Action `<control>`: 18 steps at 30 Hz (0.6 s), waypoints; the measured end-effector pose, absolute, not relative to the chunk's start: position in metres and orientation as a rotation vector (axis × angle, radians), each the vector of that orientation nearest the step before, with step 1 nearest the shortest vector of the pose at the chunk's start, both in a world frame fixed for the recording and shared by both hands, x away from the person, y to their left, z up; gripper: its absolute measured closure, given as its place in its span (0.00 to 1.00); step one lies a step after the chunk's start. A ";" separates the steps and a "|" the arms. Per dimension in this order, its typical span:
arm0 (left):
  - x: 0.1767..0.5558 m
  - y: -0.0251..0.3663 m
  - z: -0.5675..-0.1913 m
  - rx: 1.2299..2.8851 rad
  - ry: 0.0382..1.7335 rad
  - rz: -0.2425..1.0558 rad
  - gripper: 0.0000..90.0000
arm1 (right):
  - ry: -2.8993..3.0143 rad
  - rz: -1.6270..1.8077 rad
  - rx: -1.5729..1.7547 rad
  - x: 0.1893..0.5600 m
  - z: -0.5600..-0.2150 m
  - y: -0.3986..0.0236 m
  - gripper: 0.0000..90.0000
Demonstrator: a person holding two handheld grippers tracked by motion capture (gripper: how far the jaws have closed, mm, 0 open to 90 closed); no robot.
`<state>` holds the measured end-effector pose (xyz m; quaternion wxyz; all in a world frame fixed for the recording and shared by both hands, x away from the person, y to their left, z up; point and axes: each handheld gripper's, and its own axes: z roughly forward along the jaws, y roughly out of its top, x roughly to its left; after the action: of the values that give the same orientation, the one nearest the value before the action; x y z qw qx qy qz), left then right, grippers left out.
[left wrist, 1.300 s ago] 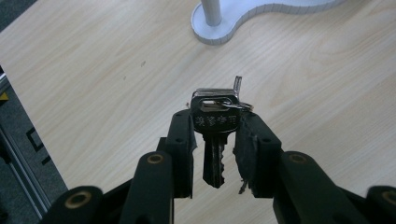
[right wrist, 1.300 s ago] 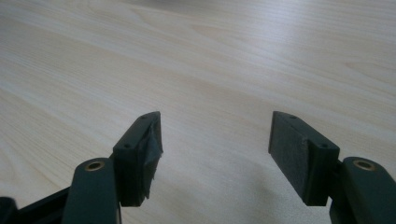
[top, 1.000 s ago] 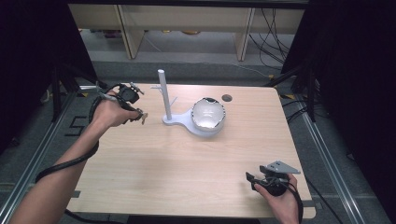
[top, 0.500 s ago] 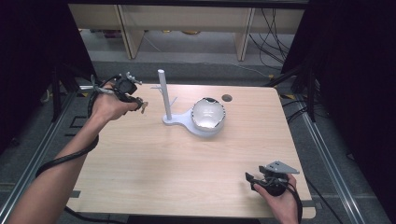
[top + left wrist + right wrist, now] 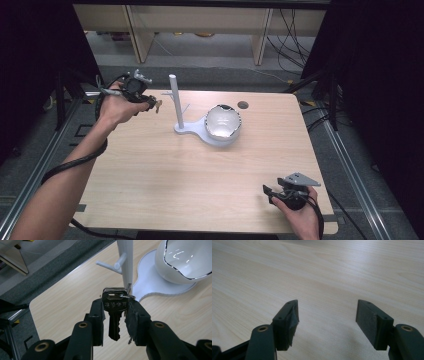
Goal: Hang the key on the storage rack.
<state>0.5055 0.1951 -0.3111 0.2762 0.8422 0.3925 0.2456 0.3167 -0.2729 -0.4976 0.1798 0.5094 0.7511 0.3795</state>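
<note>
High view: left gripper (image 5: 150, 106) is held above the table's (image 5: 165, 180) far-left corner, jaws clamped on a key (image 5: 157, 105) that sticks out toward the white stand (image 5: 176, 102); key is near the post but not touching it. Stand's post is upright, w/ short pegs on its side and a white bowl (image 5: 223, 123) on the same base. Right gripper (image 5: 272, 192) rests low at the near-right edge, well apart from the work. Left gripper view: key (image 5: 115, 312) is pinched by its head between the pads; blade hangs back toward the camera, long axis roughly in line w/ the jaws, a ring (image 5: 123, 296) at the head's top. Pegs (image 5: 117, 265) lie just beyond, slightly left. Judgement: pick-up done; hanging the ring on a peg is left, approx. halfway. Right gripper view: jaws (image 5: 327, 320) stand wide apart, nothing between, bare tabletop (image 5: 317, 270) ahead.
</note>
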 end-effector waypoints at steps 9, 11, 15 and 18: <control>0.516 0.190 -0.307 2.292 1.053 0.648 0.75 | 2.132 1.075 1.408 0.318 -0.499 -0.276 0.40; 0.517 0.188 -0.306 2.290 1.060 0.645 0.75 | 2.127 1.069 1.408 0.318 -0.499 -0.276 0.40; 0.520 0.187 -0.305 2.269 1.057 0.661 0.75 | 2.121 1.086 1.395 0.319 -0.500 -0.277 0.40; 0.522 0.187 -0.302 2.296 1.063 0.650 0.75 | 2.122 1.063 1.396 0.319 -0.499 -0.277 0.40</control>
<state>0.5220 0.1872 -0.3024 0.2616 0.8483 0.3927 0.2402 0.3186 -0.2765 -0.4989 0.1927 0.4974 0.7562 0.3789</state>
